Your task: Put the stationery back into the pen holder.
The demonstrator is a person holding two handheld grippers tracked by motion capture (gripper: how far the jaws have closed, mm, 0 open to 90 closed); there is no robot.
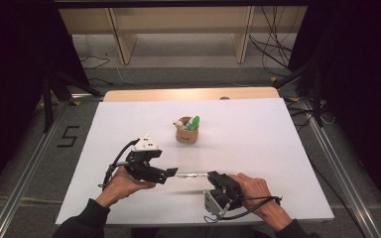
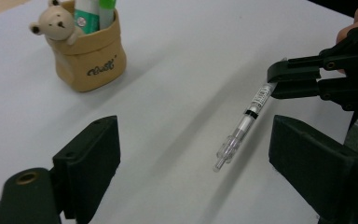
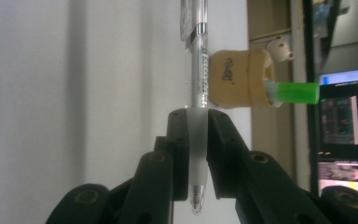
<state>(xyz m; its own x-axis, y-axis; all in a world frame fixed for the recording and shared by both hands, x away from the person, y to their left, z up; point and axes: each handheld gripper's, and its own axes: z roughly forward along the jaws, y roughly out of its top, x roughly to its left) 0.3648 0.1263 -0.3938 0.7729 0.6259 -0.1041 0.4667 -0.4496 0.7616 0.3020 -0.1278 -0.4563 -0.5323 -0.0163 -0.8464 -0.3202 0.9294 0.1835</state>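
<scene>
Your right gripper [image 1: 212,177] holds the clear pen [image 1: 192,174] while your left gripper [image 1: 171,172] stands spread at its free end.

Nearest you, in the right gripper view, your two jaws are clamped on the frosted grip of the pen [image 3: 198,93], its ballpoint tip poking back past the pads toward the camera and the barrel running away from you. In the left gripper view the pen [image 2: 243,126] hangs above the white table [image 2: 177,70], its clicker end lying between your two wide-apart fingers [image 2: 93,149], nearer the right one and touching neither. Farther off stands the tan pouch [image 1: 187,134] with a bear figure [image 2: 56,24] on its rim, green-capped markers [image 1: 194,122] inside.
</scene>
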